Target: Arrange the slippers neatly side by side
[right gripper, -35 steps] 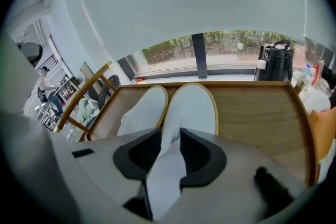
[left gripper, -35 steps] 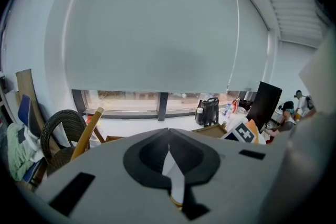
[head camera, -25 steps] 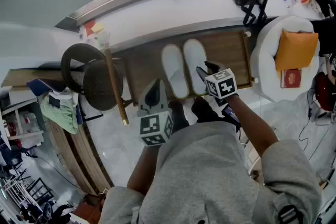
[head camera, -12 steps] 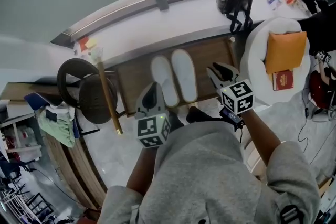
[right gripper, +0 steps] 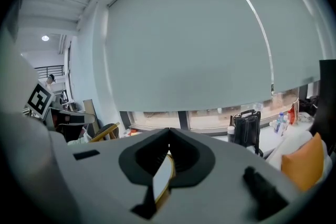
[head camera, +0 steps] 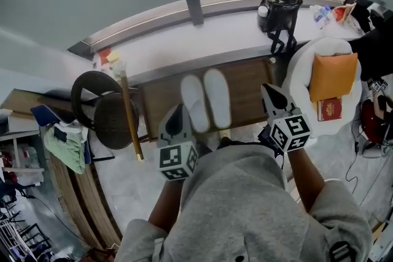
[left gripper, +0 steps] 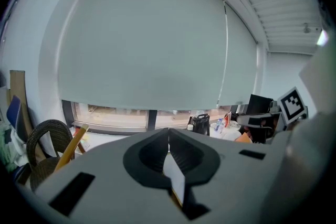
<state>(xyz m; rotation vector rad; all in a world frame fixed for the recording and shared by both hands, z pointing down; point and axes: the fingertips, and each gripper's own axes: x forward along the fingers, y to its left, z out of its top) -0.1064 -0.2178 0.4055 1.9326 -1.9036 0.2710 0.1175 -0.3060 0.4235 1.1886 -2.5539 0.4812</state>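
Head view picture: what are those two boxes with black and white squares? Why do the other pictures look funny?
A person holds a pinching tool in each hand; the boxes belong to them. A camera on the person's head looks down at the left tool and right tool. The other pictures come from a camera riding on each tool, looking along its jaws. Two white slippers lie side by side on a wooden table. Both tools are shut, holding nothing; the right tool's jaws have just been closing.
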